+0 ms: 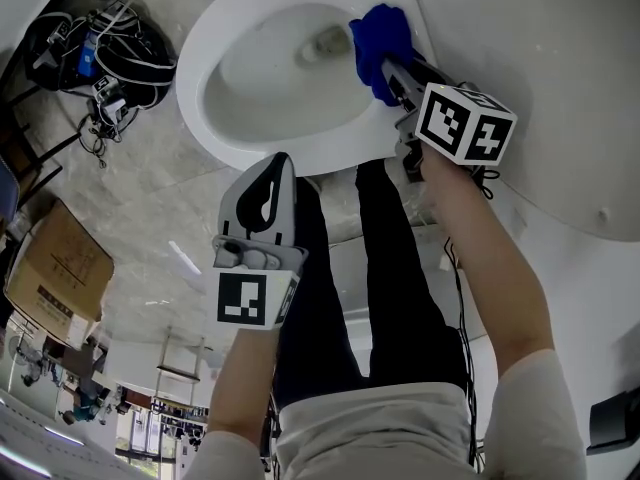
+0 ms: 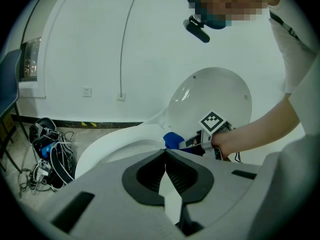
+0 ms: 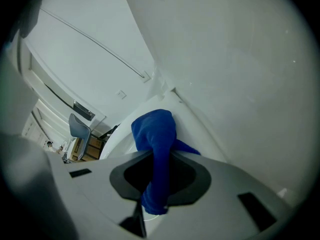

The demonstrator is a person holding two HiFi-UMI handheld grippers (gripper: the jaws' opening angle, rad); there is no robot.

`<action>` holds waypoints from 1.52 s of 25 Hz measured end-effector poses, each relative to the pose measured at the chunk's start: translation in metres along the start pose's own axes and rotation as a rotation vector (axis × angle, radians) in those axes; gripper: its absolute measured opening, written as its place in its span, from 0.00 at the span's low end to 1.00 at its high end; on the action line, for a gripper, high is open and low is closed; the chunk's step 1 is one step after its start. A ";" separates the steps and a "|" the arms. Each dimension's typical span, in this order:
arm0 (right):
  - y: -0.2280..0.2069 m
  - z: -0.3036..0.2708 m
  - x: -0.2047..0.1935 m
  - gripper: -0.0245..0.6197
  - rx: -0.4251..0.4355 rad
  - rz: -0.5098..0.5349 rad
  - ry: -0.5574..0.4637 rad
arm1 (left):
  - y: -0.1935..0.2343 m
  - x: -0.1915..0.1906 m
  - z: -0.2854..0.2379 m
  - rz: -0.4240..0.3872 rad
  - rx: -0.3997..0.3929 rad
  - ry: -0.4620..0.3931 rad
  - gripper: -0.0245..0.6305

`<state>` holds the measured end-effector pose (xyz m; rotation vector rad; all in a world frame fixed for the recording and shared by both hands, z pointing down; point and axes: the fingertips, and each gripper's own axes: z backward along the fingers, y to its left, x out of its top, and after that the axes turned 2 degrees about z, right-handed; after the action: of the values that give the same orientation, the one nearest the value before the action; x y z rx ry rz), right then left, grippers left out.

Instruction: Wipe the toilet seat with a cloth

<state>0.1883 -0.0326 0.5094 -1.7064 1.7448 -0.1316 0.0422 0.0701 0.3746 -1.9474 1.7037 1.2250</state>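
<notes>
The white toilet seat (image 1: 205, 118) rings the open bowl, and its lid (image 1: 540, 68) stands raised at the right. A blue cloth (image 1: 380, 43) lies bunched on the seat's rim beside the lid, with my right gripper (image 1: 392, 80) shut on it. In the right gripper view the cloth (image 3: 157, 139) hangs between the jaws against the seat (image 3: 120, 134). My left gripper (image 1: 281, 163) hovers near the bowl's front edge, shut and holding nothing. The left gripper view shows its jaws (image 2: 165, 153) closed, with the cloth (image 2: 172, 140) and the lid (image 2: 210, 99) beyond.
A tangle of black cables and gear (image 1: 100, 48) lies on the floor left of the toilet. A cardboard box (image 1: 55, 263) sits farther left. The person's dark-trousered legs (image 1: 390, 268) stand before the bowl. A wall socket (image 2: 87, 91) and a pipe (image 2: 125, 44) are on the white wall.
</notes>
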 end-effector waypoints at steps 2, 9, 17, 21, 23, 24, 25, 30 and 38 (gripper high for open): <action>-0.001 -0.001 0.000 0.12 0.002 0.002 -0.002 | -0.001 -0.004 0.001 -0.001 0.000 0.000 0.05; -0.001 -0.001 0.003 0.12 -0.003 0.001 -0.024 | 0.000 -0.011 0.007 -0.002 0.005 -0.003 0.05; 0.001 -0.006 0.010 0.12 -0.006 0.023 -0.043 | 0.001 -0.015 0.009 0.004 0.005 -0.010 0.05; 0.005 -0.012 0.019 0.12 -0.001 0.018 -0.047 | 0.010 -0.013 0.009 0.012 0.010 -0.007 0.05; 0.003 -0.012 0.018 0.12 -0.001 0.018 -0.051 | 0.010 -0.017 0.010 0.011 0.012 -0.008 0.05; 0.002 -0.011 0.017 0.12 -0.002 0.018 -0.053 | 0.009 -0.019 0.012 0.010 0.013 -0.009 0.05; 0.003 -0.011 0.017 0.12 -0.002 0.018 -0.054 | 0.010 -0.019 0.012 0.011 0.014 -0.010 0.05; 0.012 -0.022 0.031 0.12 -0.005 0.033 -0.046 | 0.023 -0.010 0.012 0.024 0.017 -0.009 0.05; 0.027 -0.037 0.058 0.12 0.002 0.044 -0.050 | 0.044 0.005 0.010 0.046 0.023 -0.005 0.05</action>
<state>0.1521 -0.0957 0.5011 -1.6546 1.7435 -0.0706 -0.0024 0.0616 0.3786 -1.9003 1.7616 1.2198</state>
